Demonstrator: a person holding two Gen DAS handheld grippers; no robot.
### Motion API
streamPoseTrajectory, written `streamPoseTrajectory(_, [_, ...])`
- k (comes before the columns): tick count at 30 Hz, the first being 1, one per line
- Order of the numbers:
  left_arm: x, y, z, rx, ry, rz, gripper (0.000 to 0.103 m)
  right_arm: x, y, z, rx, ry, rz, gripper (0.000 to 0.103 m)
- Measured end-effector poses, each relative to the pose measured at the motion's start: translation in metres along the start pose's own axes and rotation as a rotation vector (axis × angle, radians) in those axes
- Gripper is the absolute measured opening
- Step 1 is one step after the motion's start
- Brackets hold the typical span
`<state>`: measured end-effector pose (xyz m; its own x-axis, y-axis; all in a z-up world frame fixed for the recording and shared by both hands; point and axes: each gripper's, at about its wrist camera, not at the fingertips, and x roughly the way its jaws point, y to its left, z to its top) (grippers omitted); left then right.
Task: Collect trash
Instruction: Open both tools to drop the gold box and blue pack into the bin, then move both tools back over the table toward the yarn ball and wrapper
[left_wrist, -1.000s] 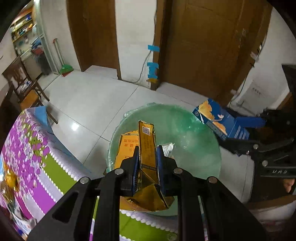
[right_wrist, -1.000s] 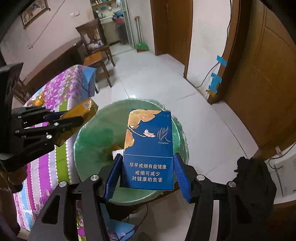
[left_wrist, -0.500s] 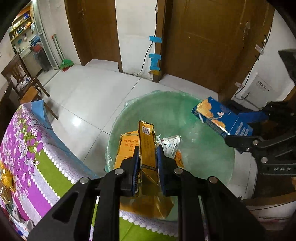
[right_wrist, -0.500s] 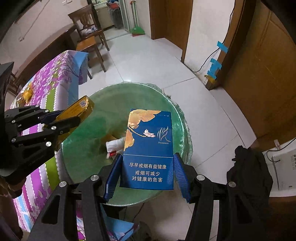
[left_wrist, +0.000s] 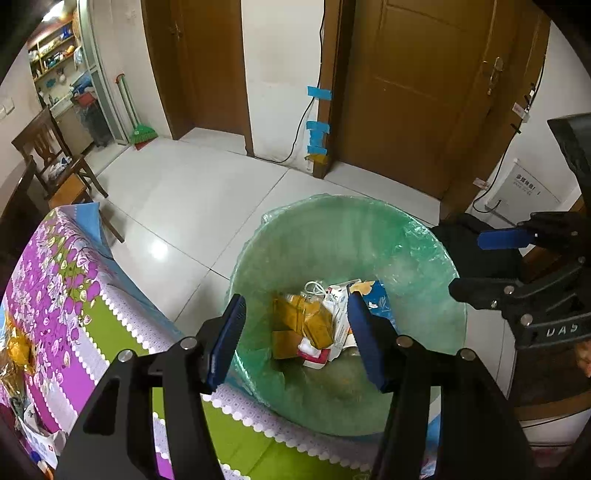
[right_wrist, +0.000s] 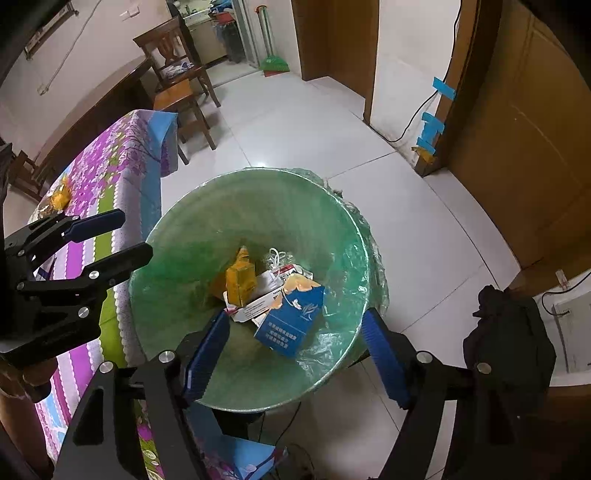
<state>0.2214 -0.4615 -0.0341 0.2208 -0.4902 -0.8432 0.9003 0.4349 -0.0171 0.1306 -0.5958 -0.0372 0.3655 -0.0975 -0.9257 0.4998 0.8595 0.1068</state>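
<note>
my left gripper (left_wrist: 293, 332) has just been opening over the green-lined bin (right_wrist: 177, 236), nothing between its jaws; my right gripper (right_wrist: 295, 347) has just spread too, empty; the blue carton (right_wrist: 291, 319) and gold carton (right_wrist: 241, 282) lie inside the bin.

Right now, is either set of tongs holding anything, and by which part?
Nothing is held. Both the left tongs and right tongs have just opened; the gold pack and blue cigarette box lie in the bin.

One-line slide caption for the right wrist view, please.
Right gripper, jaws just opened, hangs empty over the green-lined bin; blue carton lies inside.
</note>
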Motion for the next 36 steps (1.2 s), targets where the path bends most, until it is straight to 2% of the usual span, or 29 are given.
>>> streamPoseTrajectory(9, [-0.002, -0.002, -0.008, 0.014, -0.003, 0.034, 0.055, -0.005, 0.0, -0.006, -0.011, -0.009, -0.024, 0.075])
streamPoseTrajectory(15, [-0.008, -0.005, -0.016, 0.021, -0.034, 0.132, 0.055, -0.004, 0.006, -0.012, -0.028, -0.027, -0.042, 0.075])
streamPoseTrajectory(17, [-0.013, -0.006, -0.022, 0.013, -0.067, 0.191, 0.062, -0.007, 0.009, -0.016, -0.031, -0.062, -0.061, 0.077])
streamPoseTrajectory(19, [-0.018, -0.008, -0.029, 0.015, -0.104, 0.236, 0.066, -0.01, 0.011, -0.019, -0.024, -0.094, -0.074, 0.091])
streamPoseTrajectory(21, [-0.022, -0.011, -0.036, 0.019, -0.133, 0.259, 0.069, -0.015, 0.012, -0.024, -0.011, -0.148, -0.084, 0.098])
streamPoseTrajectory(28, [-0.036, 0.0, -0.061, -0.067, -0.182, 0.303, 0.076, -0.03, 0.01, -0.039, 0.03, -0.26, -0.036, 0.098])
streamPoseTrajectory(32, [-0.044, 0.005, -0.078, -0.075, -0.206, 0.347, 0.081, -0.045, 0.007, -0.05, 0.091, -0.334, -0.036, 0.098])
streamPoseTrajectory(36, [-0.056, 0.011, -0.096, -0.116, -0.236, 0.327, 0.086, -0.059, 0.004, -0.059, 0.14, -0.391, -0.014, 0.098])
